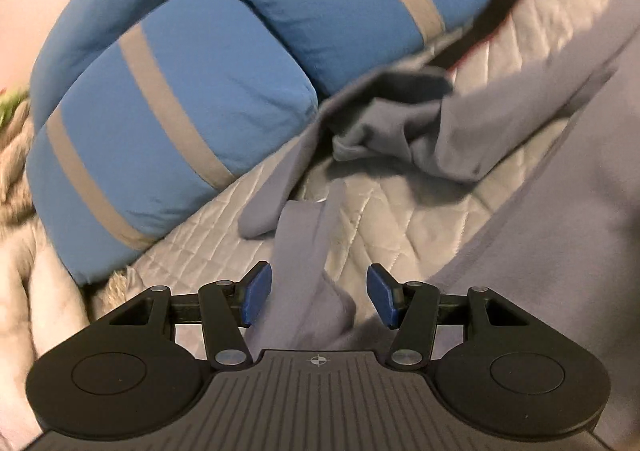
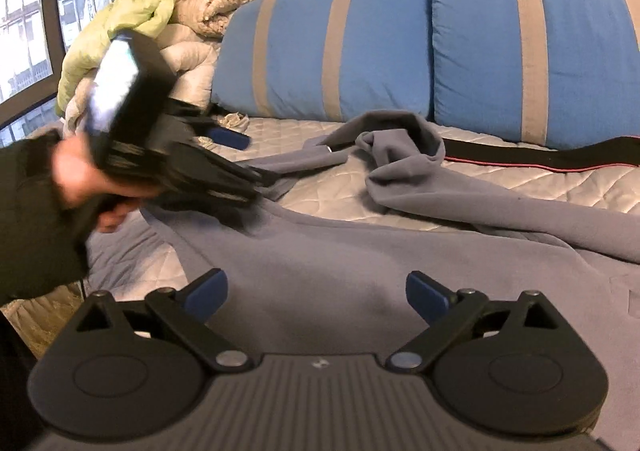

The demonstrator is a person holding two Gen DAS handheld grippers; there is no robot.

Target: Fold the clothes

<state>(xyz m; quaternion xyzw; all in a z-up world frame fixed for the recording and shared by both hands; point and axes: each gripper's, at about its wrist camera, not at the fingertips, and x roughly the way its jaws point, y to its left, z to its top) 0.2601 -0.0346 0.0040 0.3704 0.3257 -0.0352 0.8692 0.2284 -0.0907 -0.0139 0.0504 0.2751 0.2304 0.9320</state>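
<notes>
Matt grey fleece garment (image 2: 320,251) (soft nap) on glossy quilted satin bedspread (image 2: 560,179).

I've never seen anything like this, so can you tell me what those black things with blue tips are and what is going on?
They are grabbing tools, one in each of a person's hands, each carrying a camera looking along its two fingers. One picture comes from the left gripper, the other from the right gripper. The right one's picture also shows the person's hand holding the left tool. On the quilted bed lies a grey hoodie, crumpled, with blue striped pillows behind. A strip of the hoodie runs between the left fingers, which look apart. The right fingers are wide open, holding nothing.
</notes>
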